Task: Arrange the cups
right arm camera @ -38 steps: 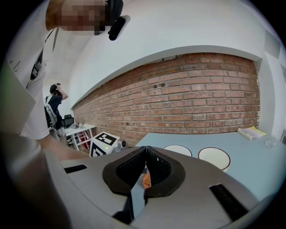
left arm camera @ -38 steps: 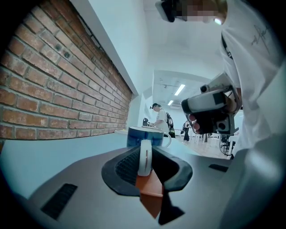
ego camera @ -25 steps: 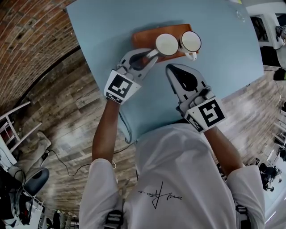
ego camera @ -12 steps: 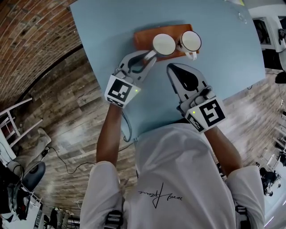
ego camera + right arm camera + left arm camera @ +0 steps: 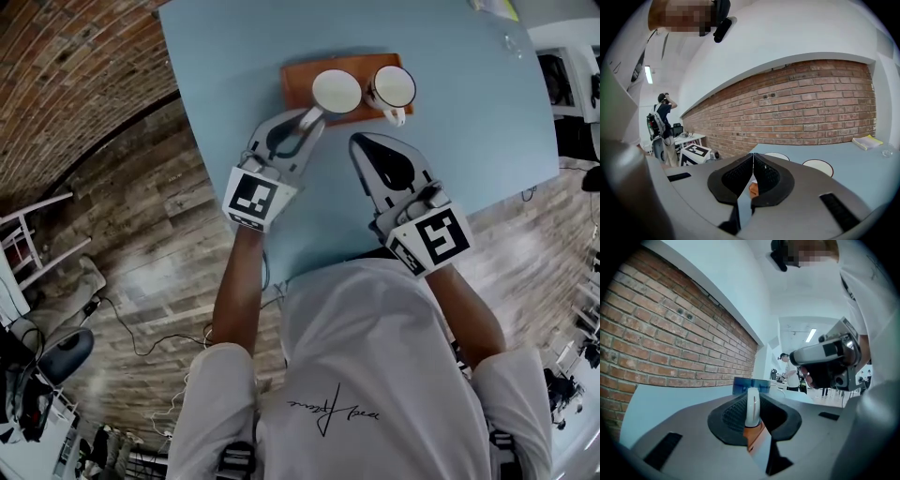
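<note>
— What has moved in the last second?

— The white enamel cup with the dark rim has slid toward the left end of the orange-brown rectangular wooden tray. Before, it pressed against the second white enamel cup; now a small gap shows between them.

— Who is moving it?

— The left gripper. It reaches in over the tray's near edge, and its jaws are clamped partway closed on the cup's thin white handle, which stands upright between the pads.

— And the right gripper?

— It hangs over the pale blue table, just short of the tray's near edge, its jaws pressed together with nothing between them. Its tips point toward the tray, between the two cups.

— Where do the cups stand?

— Both are upright on the tray, side by side. The gripped one is at the tray's middle, the other at the right end with its handle turned toward the near edge.
</note>
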